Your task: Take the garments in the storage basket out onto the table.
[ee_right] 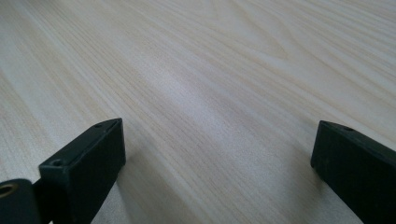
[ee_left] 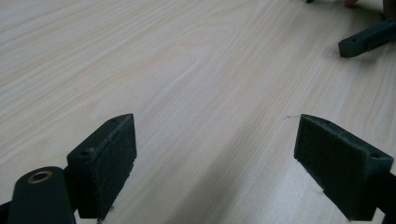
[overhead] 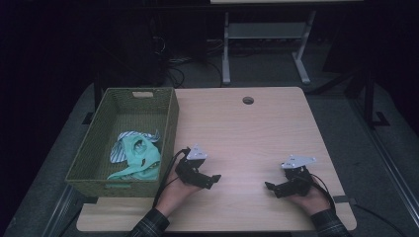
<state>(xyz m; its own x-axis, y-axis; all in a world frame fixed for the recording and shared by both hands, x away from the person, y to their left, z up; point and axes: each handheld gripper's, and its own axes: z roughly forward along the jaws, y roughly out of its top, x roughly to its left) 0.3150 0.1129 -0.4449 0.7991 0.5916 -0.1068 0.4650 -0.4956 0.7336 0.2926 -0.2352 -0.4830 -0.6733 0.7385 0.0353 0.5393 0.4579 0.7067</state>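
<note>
The clothes (overhead: 136,154), a crumpled mint-green piece over a striped blue-and-white one, lie in the near half of the woven green basket (overhead: 170,123) at the table's (overhead: 257,133) left edge. The left gripper (overhead: 213,178) rests just right of the basket, jaws spread and empty, pointing away from it. The right gripper (overhead: 269,186) lies well apart, also spread and empty, so the left is the likelier reach.
</note>
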